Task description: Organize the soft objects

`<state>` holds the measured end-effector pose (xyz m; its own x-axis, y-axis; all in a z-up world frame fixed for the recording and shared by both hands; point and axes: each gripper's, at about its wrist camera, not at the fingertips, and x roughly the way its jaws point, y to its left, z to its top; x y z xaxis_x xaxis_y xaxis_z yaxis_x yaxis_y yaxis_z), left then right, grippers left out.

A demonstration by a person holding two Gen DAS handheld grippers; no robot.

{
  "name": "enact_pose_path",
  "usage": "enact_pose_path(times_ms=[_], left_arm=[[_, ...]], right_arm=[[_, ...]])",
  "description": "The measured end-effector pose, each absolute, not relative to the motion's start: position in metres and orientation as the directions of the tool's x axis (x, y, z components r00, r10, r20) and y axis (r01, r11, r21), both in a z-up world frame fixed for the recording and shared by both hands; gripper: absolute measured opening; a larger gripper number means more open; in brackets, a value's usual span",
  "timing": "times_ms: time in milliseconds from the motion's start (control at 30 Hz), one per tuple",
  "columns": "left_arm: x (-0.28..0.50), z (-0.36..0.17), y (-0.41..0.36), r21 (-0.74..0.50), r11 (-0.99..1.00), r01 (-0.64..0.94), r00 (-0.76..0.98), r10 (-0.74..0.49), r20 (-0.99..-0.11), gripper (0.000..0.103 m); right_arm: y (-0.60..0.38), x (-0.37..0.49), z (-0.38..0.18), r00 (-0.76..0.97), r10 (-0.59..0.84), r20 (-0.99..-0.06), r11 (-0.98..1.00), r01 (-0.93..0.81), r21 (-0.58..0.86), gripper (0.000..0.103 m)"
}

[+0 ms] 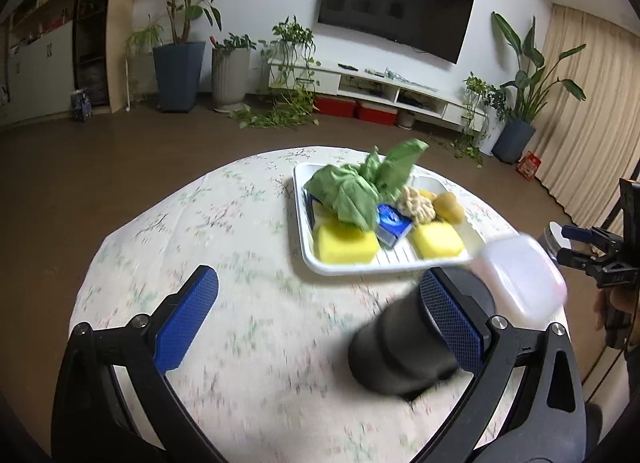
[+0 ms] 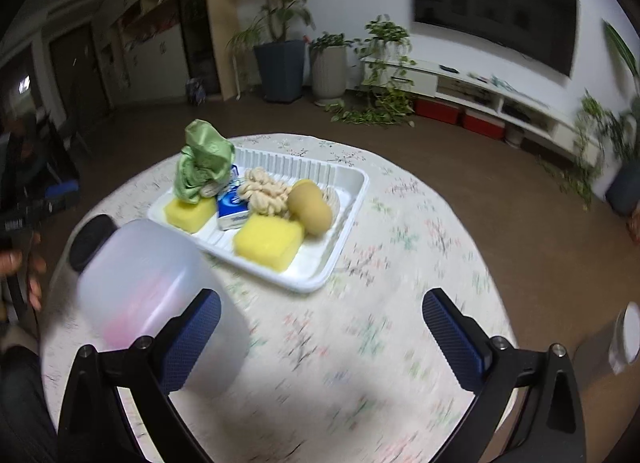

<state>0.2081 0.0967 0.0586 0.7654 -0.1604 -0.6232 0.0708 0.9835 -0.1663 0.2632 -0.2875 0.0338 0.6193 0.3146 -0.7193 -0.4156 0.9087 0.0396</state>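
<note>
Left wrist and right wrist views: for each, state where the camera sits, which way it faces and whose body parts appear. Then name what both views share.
Left wrist view: on the left gripper, facing across the table toward the white tray and TV wall; the person's right hand shows at the right edge.
Right wrist view: on the right gripper, facing the tray from its other side; the left hand shows at the left edge.
Shared: tray, green cloth, yellow sponges, translucent container.

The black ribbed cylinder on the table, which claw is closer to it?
Left. The black ribbed cylinder lies right beside the left gripper, by its right finger. The right gripper sits farther away.
</note>
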Motion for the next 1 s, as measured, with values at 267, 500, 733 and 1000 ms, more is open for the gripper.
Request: enact_pose_path(times_ms=[267, 500, 733, 1000], left_arm=[[0.144, 0.051, 0.067, -0.145, 0.987, 0.062, 0.758, -0.141, -0.636, 0.103], [0.102, 0.044, 0.045, -0.2, 0.979, 0.037, 0.753, -0.159, -0.638, 0.103], [0.068, 0.056, 0.024, -0.108, 0.994, 0.0, 0.791, -0.066, -0.608, 0.103], [0.054, 0.05, 0.017, -0.094, 0.995, -0.03, 0.778, -0.036, -0.627, 0.103]], right_arm=[[-0.292, 0.178, 0.016, 0.645, 0.324, -0.692, 0.937, -0.321, 0.139, 0.103], [-0.271, 0.105, 0.007, 0.7, 0.309, -0.644, 0.951, -0.249, 0.185, 0.103], [-0.251, 0.067, 0.019, 0.763, 0.244, -0.598, 0.97, -0.194, 0.148, 0.103], [-0.237, 0.045, 0.02, 0.785, 0.214, -0.582, 0.977, -0.188, 0.105, 0.103]])
